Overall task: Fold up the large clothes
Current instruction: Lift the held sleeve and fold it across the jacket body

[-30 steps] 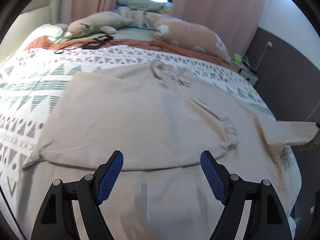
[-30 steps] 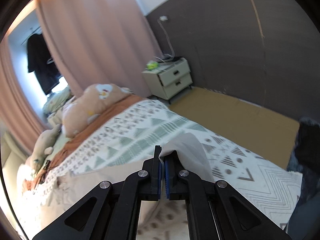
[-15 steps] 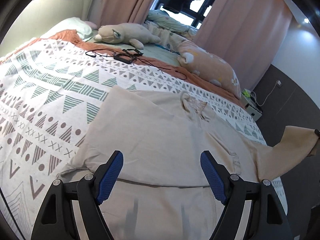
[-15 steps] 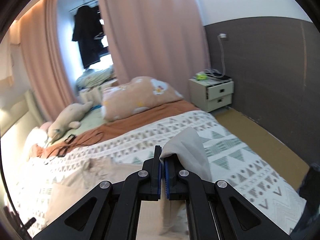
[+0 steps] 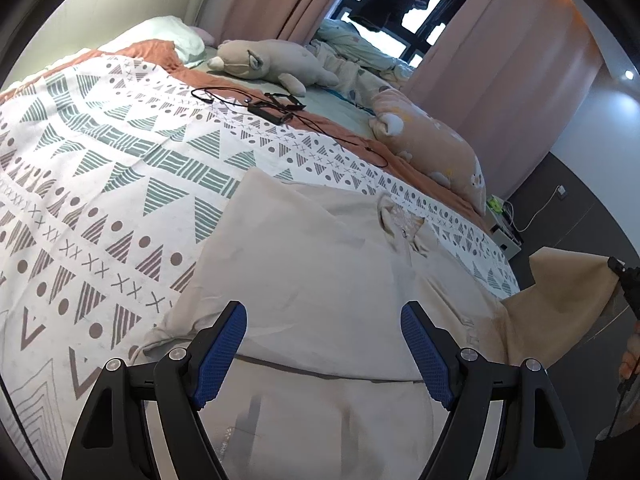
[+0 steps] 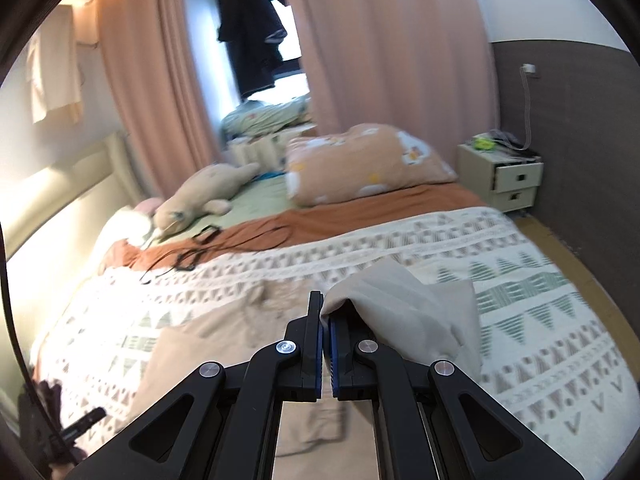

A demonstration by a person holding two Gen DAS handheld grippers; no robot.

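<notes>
A large beige garment [image 5: 320,280] lies spread on the patterned bedspread [image 5: 100,168], one side folded over onto its body. My left gripper [image 5: 322,350] is open and empty just above the garment's near part. My right gripper [image 6: 325,320] is shut on the garment's sleeve [image 6: 404,312] and holds it lifted above the bed. The lifted sleeve [image 5: 560,300] also shows at the right edge of the left wrist view. The garment's body [image 6: 208,340] lies below and left of the right gripper.
Black cables and a small black device [image 5: 276,106] lie across the bed near the pillows. A plush toy [image 5: 264,58] and an orange pillow [image 5: 432,148] lie at the head. A bedside cabinet [image 6: 504,176] stands by the dark wall.
My right gripper has swung the held sleeve up and leftward over the bed. My left gripper has tilted up and drawn back, staying open.
</notes>
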